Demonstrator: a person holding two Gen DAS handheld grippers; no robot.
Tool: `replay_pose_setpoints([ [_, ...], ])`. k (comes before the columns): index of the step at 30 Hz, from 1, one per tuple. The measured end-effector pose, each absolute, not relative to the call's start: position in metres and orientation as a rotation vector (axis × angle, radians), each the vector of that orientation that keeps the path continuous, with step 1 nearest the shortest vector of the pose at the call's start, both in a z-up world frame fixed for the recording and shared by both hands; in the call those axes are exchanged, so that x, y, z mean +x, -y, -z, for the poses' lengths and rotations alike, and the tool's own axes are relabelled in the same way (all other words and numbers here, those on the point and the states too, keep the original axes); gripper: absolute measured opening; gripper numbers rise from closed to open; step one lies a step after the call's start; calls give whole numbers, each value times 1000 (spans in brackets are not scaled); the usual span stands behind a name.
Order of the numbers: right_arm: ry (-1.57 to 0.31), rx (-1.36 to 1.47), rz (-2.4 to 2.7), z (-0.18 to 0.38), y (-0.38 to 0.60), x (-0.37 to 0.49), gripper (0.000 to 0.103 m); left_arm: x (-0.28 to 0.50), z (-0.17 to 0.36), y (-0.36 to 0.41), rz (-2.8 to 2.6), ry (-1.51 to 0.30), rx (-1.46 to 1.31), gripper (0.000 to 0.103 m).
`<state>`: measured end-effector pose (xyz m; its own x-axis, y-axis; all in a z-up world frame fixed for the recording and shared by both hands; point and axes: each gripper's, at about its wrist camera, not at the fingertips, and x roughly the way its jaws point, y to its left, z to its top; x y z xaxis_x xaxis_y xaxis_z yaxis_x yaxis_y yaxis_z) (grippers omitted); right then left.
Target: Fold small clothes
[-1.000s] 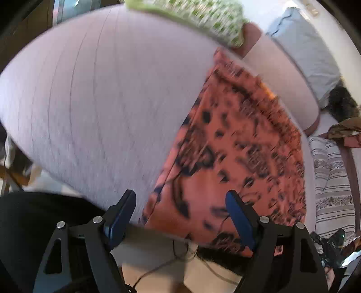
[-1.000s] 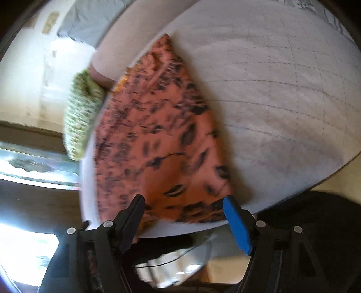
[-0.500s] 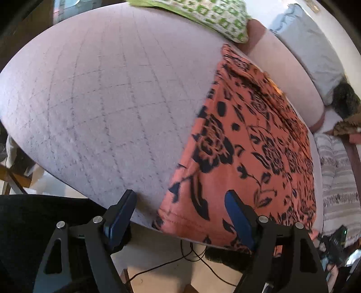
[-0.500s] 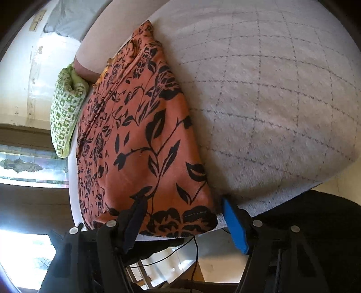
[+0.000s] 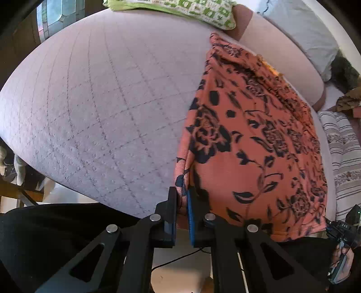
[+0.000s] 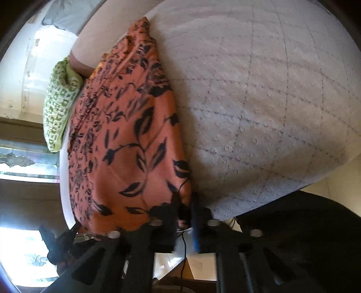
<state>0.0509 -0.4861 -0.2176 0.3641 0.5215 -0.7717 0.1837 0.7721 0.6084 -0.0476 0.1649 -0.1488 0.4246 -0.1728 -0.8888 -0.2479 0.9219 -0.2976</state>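
Left gripper (image 5: 182,198) clamped on near-left corner of orange floral garment (image 5: 255,144); right gripper (image 6: 183,202) clamped on near-right corner; both jaws just closing, fabric between.
Garment lies flat on quilted bed cover (image 5: 94,108), right half of left view, hem at lower edge.
Risks: thin pinch slips on lift; only top layer caught; uneven pull skews fold; hem drags off bed edge.
Green patterned pillow (image 5: 180,9) top centre, striped cloth (image 5: 345,148) right edge, window upper left.
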Motion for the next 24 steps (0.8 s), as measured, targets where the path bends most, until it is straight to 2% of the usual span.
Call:
replay_pose_setpoints([
  [4,-1122,704,-248,194,496,43,7,-51,142,-165,-29,-1104,-421,8],
  [6,-1162,705,-259,203,496,46,11,-51,150,-168,-53,-1128,-433,12],
  [7,-1183,721,-260,209,495,47,12,-50,154,-168,-60,-1141,-438,23],
  [8,-1202,728,-252,215,494,47,16,-52,158,-169,-60,-1156,-444,41],
  [9,-1222,704,-235,219,491,48,23,-53,160,-169,-66,-1165,-460,52],
  [10,-1223,689,-234,218,488,47,28,-54,159,-168,-69,-1158,-475,72],
  [11,-1211,696,-244,216,486,46,46,-56,159,-167,-72,-1144,-486,76],
  [12,-1204,709,-255,216,484,45,72,-56,160,-165,-70,-1138,-481,76],
  [13,-1200,707,-255,216,482,45,76,-54,160,-161,-65,-1141,-466,76],
  [14,-1193,695,-254,216,480,46,76,-52,161,-157,-58,-1135,-442,70],
  [15,-1195,684,-254,218,478,48,74,-51,161,-155,-62,-1135,-429,59],
  [16,-1188,684,-254,219,478,48,72,-51,162,-154,-86,-1149,-393,32],
  [17,-1176,690,-254,220,479,48,51,-49,160,-154,-85,-1150,-373,9],
  [18,-1163,700,-245,220,483,48,6,-49,158,-158,-35,-1144,-421,7],
  [24,-1115,749,-296,203,491,49,6,-51,124,-170,26,-1046,-515,7],
])
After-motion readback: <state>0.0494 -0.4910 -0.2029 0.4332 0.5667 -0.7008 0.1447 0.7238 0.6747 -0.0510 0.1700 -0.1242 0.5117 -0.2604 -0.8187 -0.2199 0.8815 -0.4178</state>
